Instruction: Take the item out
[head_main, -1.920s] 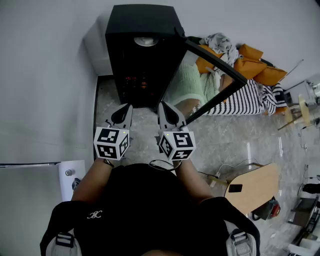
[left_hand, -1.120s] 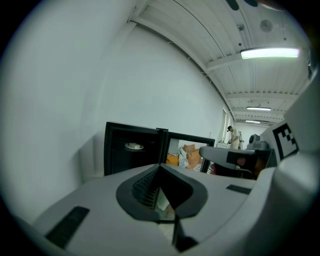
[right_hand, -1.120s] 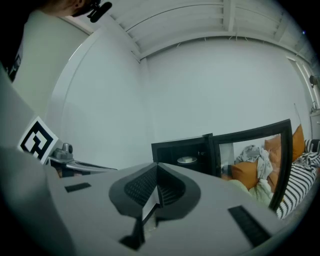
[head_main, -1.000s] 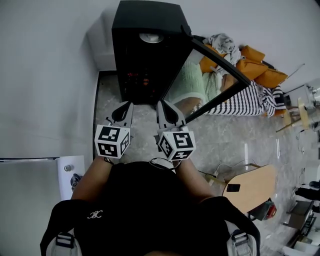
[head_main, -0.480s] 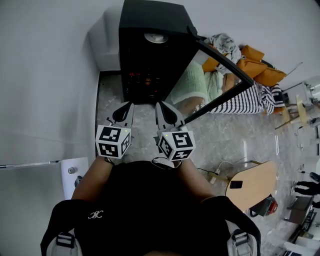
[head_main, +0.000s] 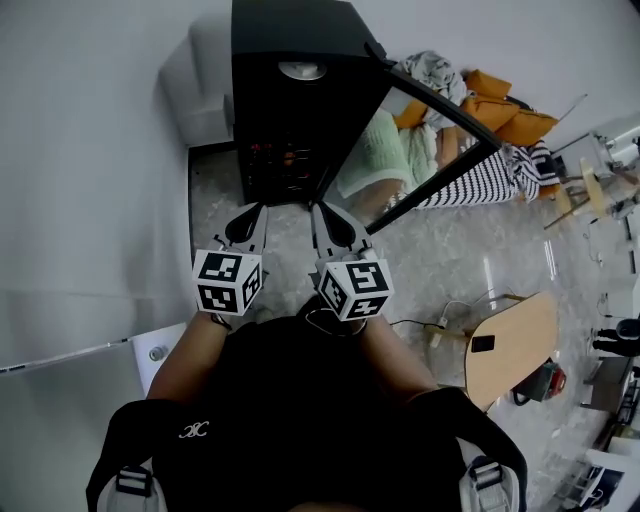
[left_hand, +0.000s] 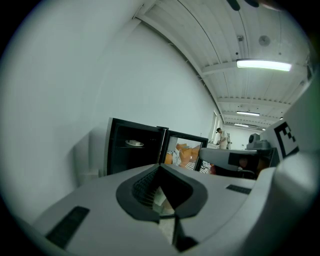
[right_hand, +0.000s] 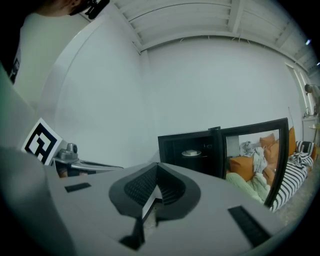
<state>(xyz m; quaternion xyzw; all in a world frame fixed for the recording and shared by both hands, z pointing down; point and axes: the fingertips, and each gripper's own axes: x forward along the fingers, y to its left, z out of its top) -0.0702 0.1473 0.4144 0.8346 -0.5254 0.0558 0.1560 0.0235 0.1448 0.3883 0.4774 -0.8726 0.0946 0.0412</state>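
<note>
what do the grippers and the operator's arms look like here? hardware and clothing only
Both match: the left gripper and right gripper have pale grey tapered jaws with black ribbed pads, each with a white cube bearing black square markers. A thin dark cable loops behind the right one. The person wears a black short-sleeved shirt and pale shoulder straps.

Matt black, gloss, plastic and cloth

We see a matt black cabinet (head_main: 290, 40) whose door (head_main: 420, 130) carries a glossy pane, on a polished, mottled stone-like floor (head_main: 450, 260) beside a smooth matt white wall (head_main: 90, 150). The left gripper (head_main: 255, 208) and right gripper (head_main: 318, 208) look like matt grey plastic with ribbed black pads (right_hand: 138, 185); the cushions (head_main: 500, 110) are orange cloth, the tabletop (head_main: 510, 350) pale smooth wood.
</note>
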